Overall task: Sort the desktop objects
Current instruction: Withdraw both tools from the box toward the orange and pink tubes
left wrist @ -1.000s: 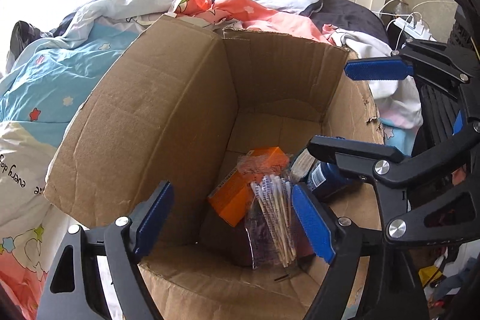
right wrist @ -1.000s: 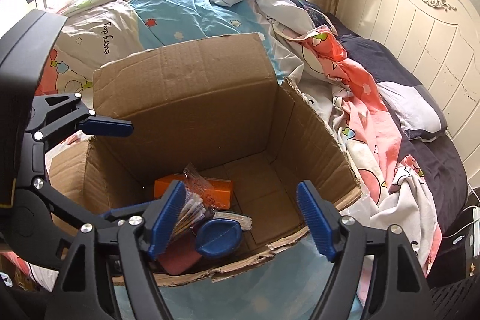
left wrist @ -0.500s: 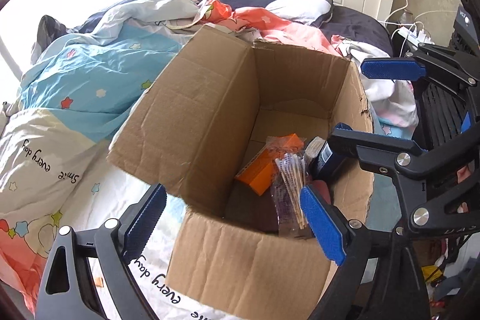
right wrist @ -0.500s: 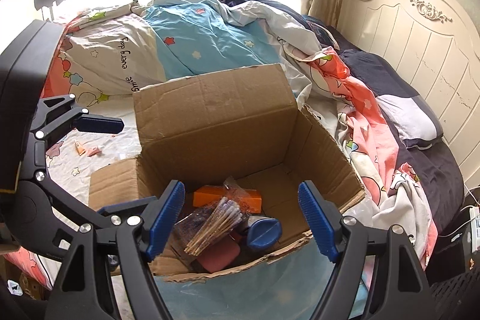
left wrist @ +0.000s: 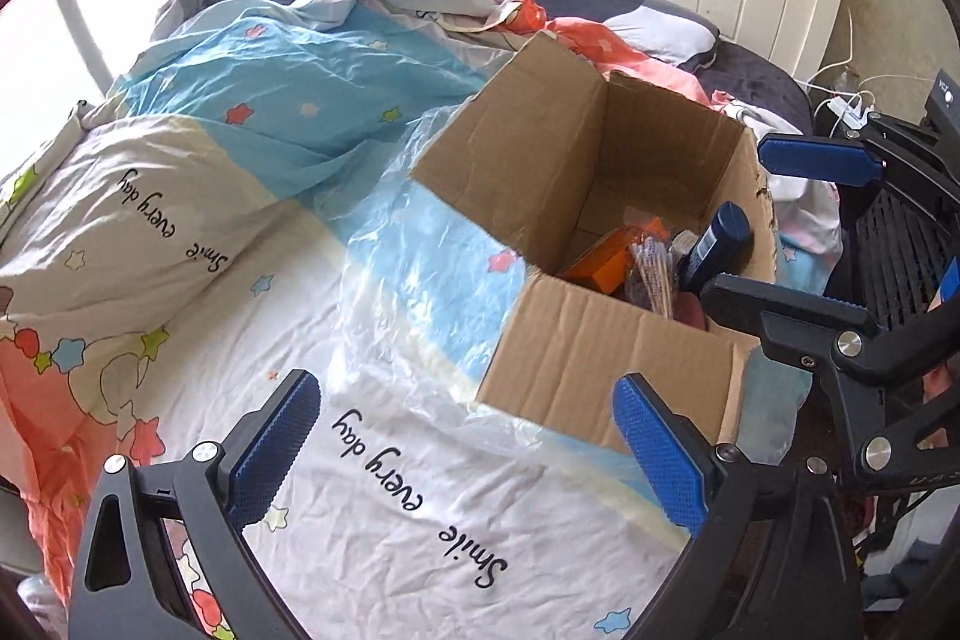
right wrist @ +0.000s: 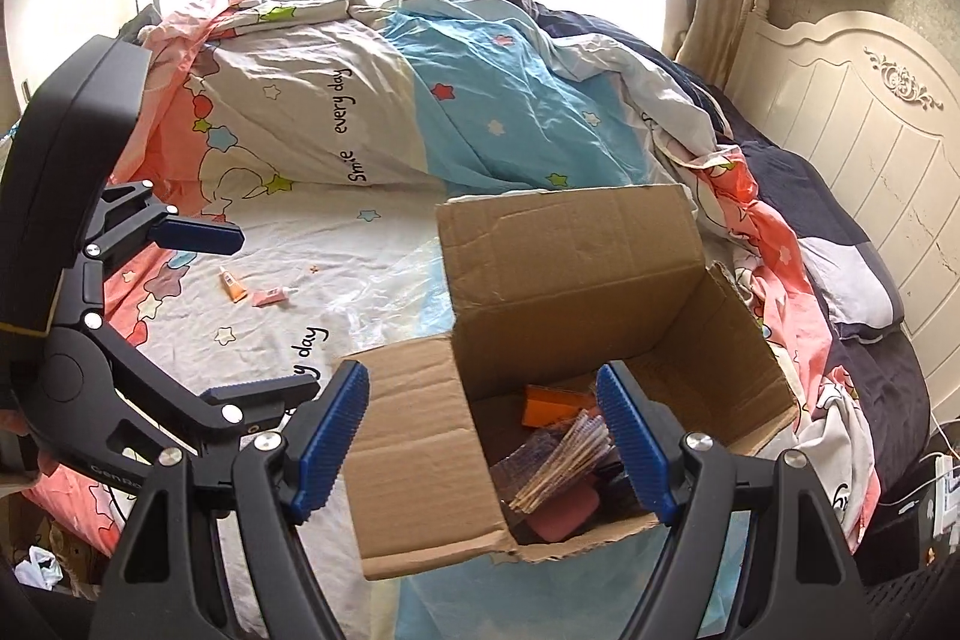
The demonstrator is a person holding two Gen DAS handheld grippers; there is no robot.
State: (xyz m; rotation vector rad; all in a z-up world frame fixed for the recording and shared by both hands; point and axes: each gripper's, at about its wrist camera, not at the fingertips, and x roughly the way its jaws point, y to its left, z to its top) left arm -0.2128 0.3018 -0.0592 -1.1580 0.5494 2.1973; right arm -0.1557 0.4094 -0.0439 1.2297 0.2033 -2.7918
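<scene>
Creased cardboard box (right wrist: 576, 280) on crinkled clear plastic sheet (left wrist: 420, 280); inside it, orange carton (right wrist: 552, 406), bagged wooden sticks (right wrist: 564, 466). Beside the box, left gripper (left wrist: 468, 466) opening, empty; right gripper (right wrist: 486, 442) released, empty.

A cardboard box (right wrist: 576, 304) stands open on the bed (right wrist: 252, 340), on a plastic sheet (left wrist: 420, 280) that spreads out to its left in the left wrist view. In the box a carton (right wrist: 555, 403) lies toward the back, a packet of sticks (right wrist: 564, 466) before it and an eraser (right wrist: 564, 517) nearest the front wall. Two small tubes (right wrist: 255, 289) lie on the bedsheet, well apart from the box, to its left. The headboard (right wrist: 870, 148) stands to the right, pillows (right wrist: 852, 280) before it.
</scene>
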